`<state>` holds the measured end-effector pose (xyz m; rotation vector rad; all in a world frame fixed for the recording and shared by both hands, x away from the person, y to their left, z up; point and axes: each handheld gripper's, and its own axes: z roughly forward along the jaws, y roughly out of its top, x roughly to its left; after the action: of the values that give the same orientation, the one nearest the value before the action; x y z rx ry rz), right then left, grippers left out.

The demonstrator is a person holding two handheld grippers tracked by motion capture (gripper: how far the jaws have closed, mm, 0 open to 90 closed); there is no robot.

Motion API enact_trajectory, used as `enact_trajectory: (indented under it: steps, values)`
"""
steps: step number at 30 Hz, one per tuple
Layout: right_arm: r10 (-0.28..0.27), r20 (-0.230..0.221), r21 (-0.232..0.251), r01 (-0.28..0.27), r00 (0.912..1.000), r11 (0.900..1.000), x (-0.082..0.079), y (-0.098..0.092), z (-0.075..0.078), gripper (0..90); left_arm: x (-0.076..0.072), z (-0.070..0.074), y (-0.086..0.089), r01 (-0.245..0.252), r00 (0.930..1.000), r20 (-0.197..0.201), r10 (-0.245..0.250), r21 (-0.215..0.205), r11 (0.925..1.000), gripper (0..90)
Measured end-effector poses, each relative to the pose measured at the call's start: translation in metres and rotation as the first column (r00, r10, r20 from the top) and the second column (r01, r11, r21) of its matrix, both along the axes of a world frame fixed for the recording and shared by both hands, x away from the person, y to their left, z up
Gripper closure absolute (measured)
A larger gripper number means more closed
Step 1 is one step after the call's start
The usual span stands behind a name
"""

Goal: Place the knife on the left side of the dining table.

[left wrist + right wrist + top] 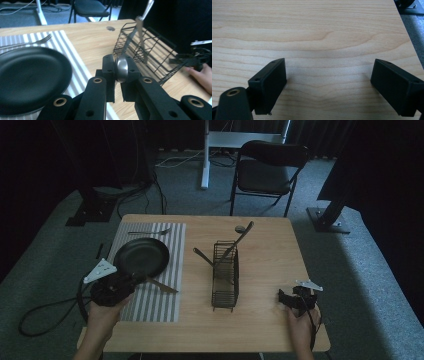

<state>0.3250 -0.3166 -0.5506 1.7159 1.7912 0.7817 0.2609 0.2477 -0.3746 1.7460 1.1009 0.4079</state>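
Two grippers: left gripper [131, 281] works beside the plate; right gripper [283, 298] rests at the table's [265, 325] near right edge.
Held thing: a table knife [161, 285], its rounded metal handle end [122, 68] pinched between the left jaws.
Knife axis: blade runs from the jaws toward the wire basket [225, 275], low over the striped placemat [152, 305], just right of the black plate [142, 256].
Nearer hand: left; the placing beside the plate looks like its job.
Left pose: forearm low, gripper about level.
Right jaws: wide apart over bare wood, holding nothing.
Still in basket: two utensils [240, 237].
Fork [149, 232]: beyond the plate.
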Motion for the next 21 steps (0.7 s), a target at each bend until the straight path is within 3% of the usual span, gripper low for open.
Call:
enact_trajectory:
  steps: [2, 5, 8, 11, 17, 21]
  values:
    - [0.0, 0.0, 0.0, 0.0, 1.0, 1.0, 0.0, 0.0, 0.0, 12.2, 0.0, 0.0, 0.0, 0.0, 1.0, 0.0, 0.0, 0.0, 1.0, 83.6]
    - [-0.001, 0.0, 0.0, 0.001, 1.0, 1.0, 0.0, 0.0, 0.0, 12.2, 0.003, -0.014, 0.01, -0.02, 0.9987, -0.046, 0.02, -0.006, 0.9998, 83.6]
    - [0.0, 0.0, 0.0, 0.0, 1.0, 1.0, 0.0, 0.0, 0.0, 12.2, 0.003, -0.021, 0.012, -0.039, 0.9976, -0.058, 0.038, -0.002, 0.9993, 83.6]
    - [-0.001, 0.0, 0.001, 0.001, 1.0, 1.0, 0.0, 0.0, 0.0, 12.2, 0.002, -0.024, 0.012, -0.041, 0.9972, -0.063, 0.041, 0.004, 0.9992, 83.6]
    - [0.0, 0.0, 0.0, 0.0, 1.0, 1.0, 0.0, 0.0, 0.0, 12.2, 0.003, -0.028, 0.017, -0.047, 0.9958, -0.08, 0.045, -0.023, 0.9986, 83.5]
    - [0.0, 0.0, 0.0, 0.0, 1.0, 1.0, 0.0, 0.0, 0.0, 12.2, 0.006, -0.031, 0.023, -0.073, 0.9932, -0.093, 0.07, -0.03, 0.9969, 82.2]
